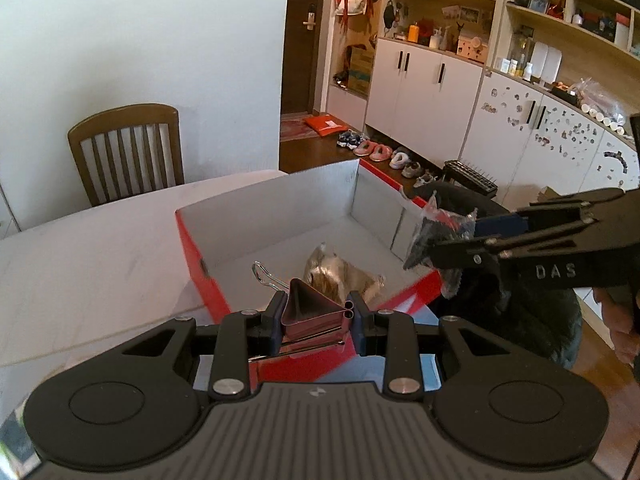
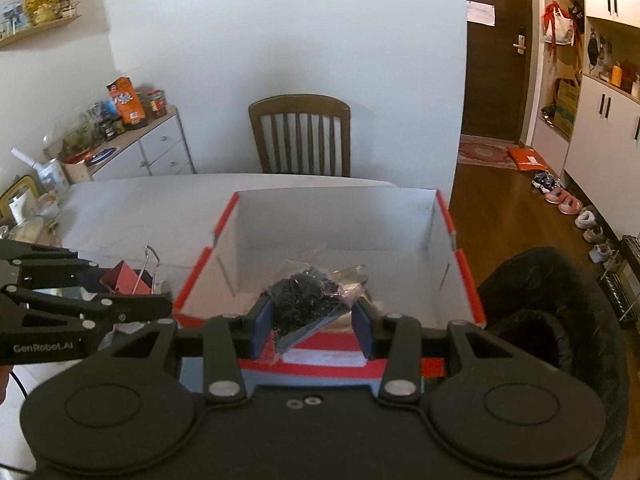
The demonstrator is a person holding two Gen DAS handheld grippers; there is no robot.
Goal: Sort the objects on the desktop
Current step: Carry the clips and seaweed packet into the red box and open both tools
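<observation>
The left tool point(image 1: 316, 322) grips a red binder clip point(image 1: 310, 312) between its pads, held above the near edge of the box point(image 1: 200, 256) on the bench point(image 1: 80, 256). The right tool point(image 2: 314, 330) is closed on a clear bag point(image 2: 304, 300) of dark bits over the box's near wall. Ahead of both tools, a silvery packet point(image 1: 340, 276) lies on the box floor.

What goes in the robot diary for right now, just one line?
left gripper: holding binder clip | right gripper: holding plastic bag | red box: one bag inside
</observation>
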